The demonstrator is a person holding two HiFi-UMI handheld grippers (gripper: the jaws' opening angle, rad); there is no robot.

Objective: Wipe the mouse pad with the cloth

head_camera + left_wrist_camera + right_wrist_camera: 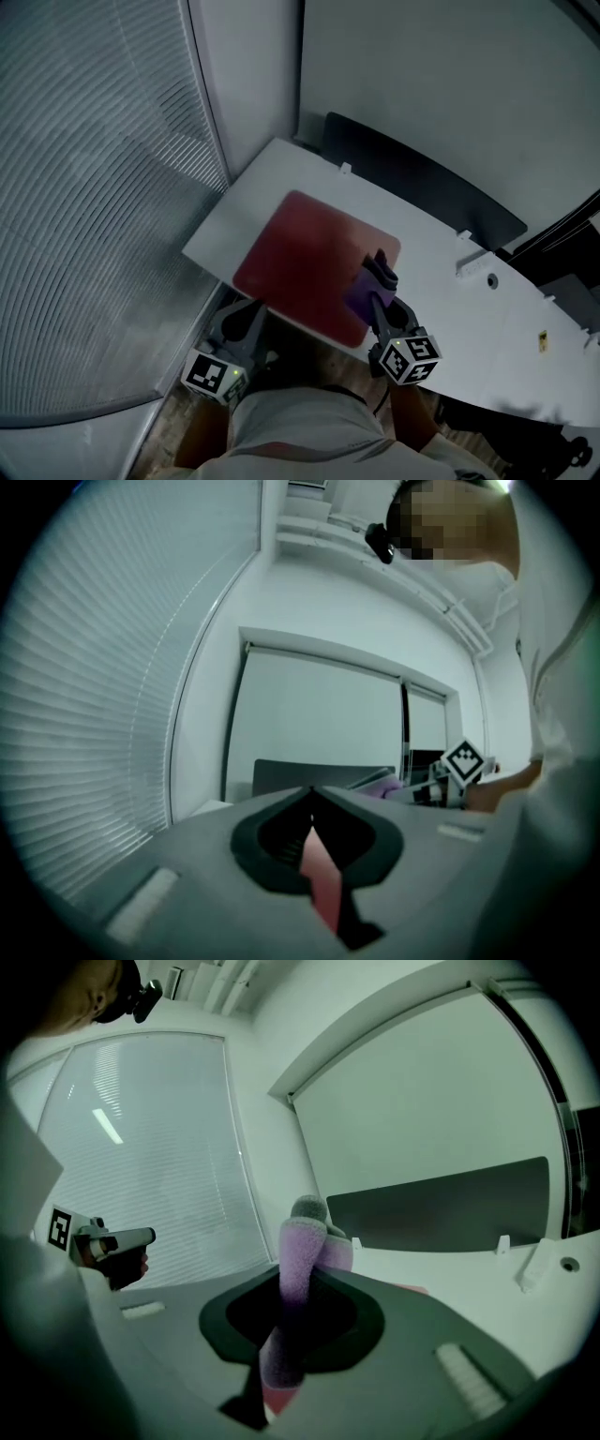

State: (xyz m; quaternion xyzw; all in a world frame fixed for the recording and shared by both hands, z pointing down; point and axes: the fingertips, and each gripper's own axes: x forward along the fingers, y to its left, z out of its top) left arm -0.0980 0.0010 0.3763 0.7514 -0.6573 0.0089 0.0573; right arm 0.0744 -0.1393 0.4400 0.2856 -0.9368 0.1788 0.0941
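At centre frame in the head view, the red pad (309,258) lies flat on the white table (450,281). It is turned so its corners point up, down, left and right.

The cloth (362,292), purple, sits over the pad's lower-right corner. It is pinched in the right gripper (381,277). In the right gripper view the fingers are closed on it, w/ the cloth bunched and standing up between them. From above, the cloth looks to be touching the pad, but I can't confirm contact.

The left gripper (255,314) is at the pad's lower-left edge, just off the table's near side. Its fingers meet at the tips w/ nothing gripped, as far as I can tell. In the left gripper view a red sliver of pad shows through the slot behind the tips.

Key relation: nearly all of the bare pad lies up and left of the right fingers in the head view. The right hand is already on the pad and has the cloth, so the wipe is its job.

Judgement: wiping is at or near its start corner. The next stroke prob. needs to run from lower right toward upper left, keeping the cloth pressed flat. The left gripper is close enough to pin the near edge if the pad slides.

Risk: the pad may skate across the smooth table, or the cloth may ride over only one strip.
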